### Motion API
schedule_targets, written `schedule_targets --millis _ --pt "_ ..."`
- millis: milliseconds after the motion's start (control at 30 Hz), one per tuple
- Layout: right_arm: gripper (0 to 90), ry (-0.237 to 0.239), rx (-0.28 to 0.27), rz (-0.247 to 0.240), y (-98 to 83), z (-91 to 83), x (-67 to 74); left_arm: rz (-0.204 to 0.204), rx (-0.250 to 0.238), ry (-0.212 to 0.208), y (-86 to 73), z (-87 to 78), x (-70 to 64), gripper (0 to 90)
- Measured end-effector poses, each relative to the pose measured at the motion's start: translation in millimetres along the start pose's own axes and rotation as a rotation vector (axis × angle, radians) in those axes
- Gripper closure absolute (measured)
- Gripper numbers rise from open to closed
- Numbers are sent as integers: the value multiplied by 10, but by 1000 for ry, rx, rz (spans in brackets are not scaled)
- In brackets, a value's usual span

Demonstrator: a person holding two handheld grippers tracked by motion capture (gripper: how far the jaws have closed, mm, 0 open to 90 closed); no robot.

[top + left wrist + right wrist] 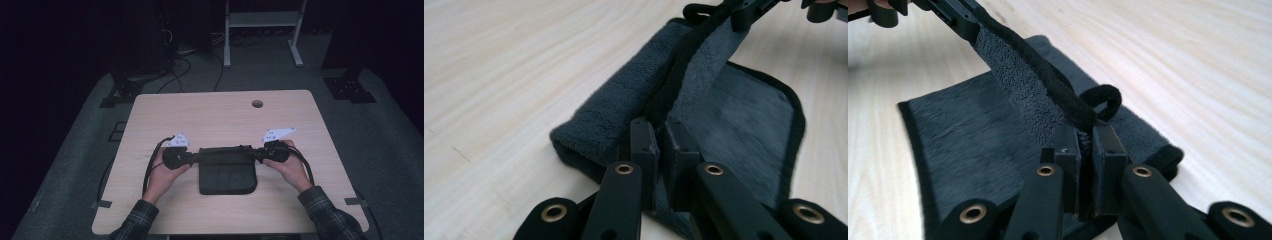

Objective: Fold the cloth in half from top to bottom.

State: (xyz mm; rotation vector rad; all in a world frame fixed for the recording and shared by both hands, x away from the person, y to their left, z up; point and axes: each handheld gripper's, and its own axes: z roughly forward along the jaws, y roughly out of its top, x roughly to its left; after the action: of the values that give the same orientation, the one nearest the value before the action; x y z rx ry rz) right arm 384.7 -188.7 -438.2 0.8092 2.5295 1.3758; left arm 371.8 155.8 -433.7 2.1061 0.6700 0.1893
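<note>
Presently a dark grey towel (pixel 227 175) lies on the pale wooden table (pixel 220 112), near the person's edge and about midway between the table's left and right sides. From the high view its long axis runs left to right, in line with the two grippers, and its raised far edge stretches straight between them; the rest of the cloth lies flat toward the person. Left gripper (pixel 192 156) — jaws clamped tight on the left end of that far edge; in the left gripper view (pixel 663 145) the black-bound hem rises from between the closed jaws and runs away up the frame to the other gripper at top right. On the far side of the pinched hem the cloth forms a thick folded roll resting on the table; on the near side it spreads as a flat sheet with a black border. Right gripper (pixel 260 153) — likewise closed on the right end of the same edge; in the right gripper view (pixel 1087 145) the plush hem passes between the jaws, and a small black hanging loop (pixel 1105 100) stands just past the jaw tips. The lifted edge sits a little above the table; the body of the towel touches it. Each hand wraps its gripper from outside, plaid sleeves (pixel 140 217) entering from the bottom.
</note>
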Motion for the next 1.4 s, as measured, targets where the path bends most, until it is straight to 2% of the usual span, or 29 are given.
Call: schedule_targets --millis 367,567,867,1067,1233,1400 --pt "823 32 32 -27 -136 -45 210 1 25 -28 -130 -53 -144 844" --pt "820 42 58 -38 -222 -48 270 -3 53 -58 -184 -35 -202 842" --pt "813 68 82 -53 -322 -85 382 6 105 -81 -280 -22 -302 840" --pt "771 83 111 -59 -422 -67 440 13 137 -91 -354 0 -359 815" --pt "664 94 97 -56 -445 -210 495 -7 101 -114 -390 -158 -407 700" --pt "660 106 49 -44 -497 -494 541 -14 62 -124 -435 -345 -447 705"
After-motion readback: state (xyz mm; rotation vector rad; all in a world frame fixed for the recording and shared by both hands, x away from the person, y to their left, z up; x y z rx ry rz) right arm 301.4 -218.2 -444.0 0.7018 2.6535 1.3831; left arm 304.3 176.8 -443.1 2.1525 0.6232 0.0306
